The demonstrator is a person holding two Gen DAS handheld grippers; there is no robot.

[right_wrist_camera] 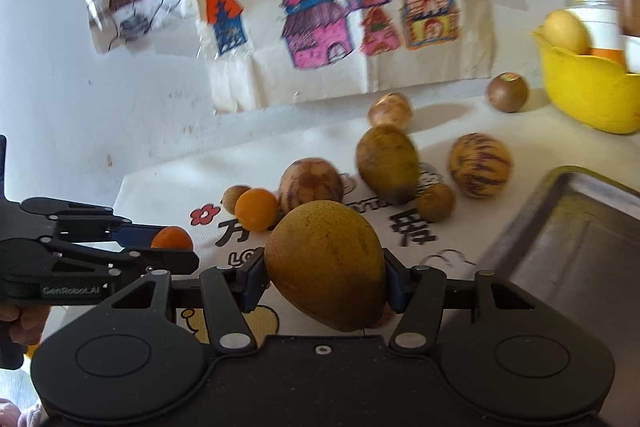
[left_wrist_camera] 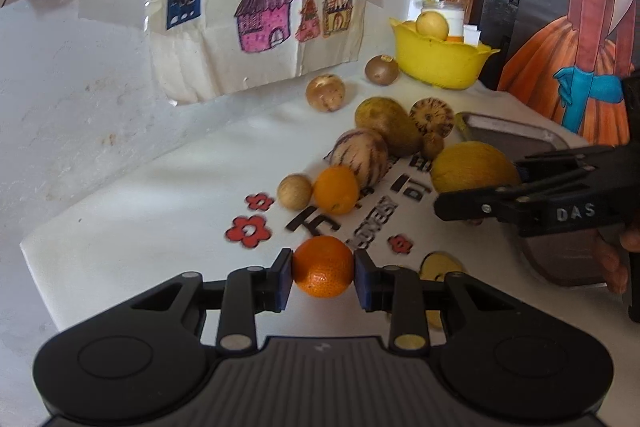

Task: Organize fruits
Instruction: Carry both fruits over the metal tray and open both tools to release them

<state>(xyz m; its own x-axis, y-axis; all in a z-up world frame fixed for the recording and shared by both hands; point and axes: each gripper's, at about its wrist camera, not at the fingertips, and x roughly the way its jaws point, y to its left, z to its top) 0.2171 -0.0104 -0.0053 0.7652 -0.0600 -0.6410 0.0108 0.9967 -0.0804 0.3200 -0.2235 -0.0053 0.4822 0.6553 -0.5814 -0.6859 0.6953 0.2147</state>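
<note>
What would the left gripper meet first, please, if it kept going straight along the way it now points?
Probably the loose orange just beyond the small orange clamped in the left gripper, with the striped melon right behind it; depth is hard to judge in the fisheye view.

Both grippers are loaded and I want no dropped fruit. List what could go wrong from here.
1. The right gripper pinches the big yellow-brown fruit only at its flanks; its rounded bulk bulges past the jaws, so it may slip or roll out.
2. The left gripper clamps the small orange hard; it could bruise.
3. The two grippers sit close together, so a swing toward the metal tray could knock them.
</note>
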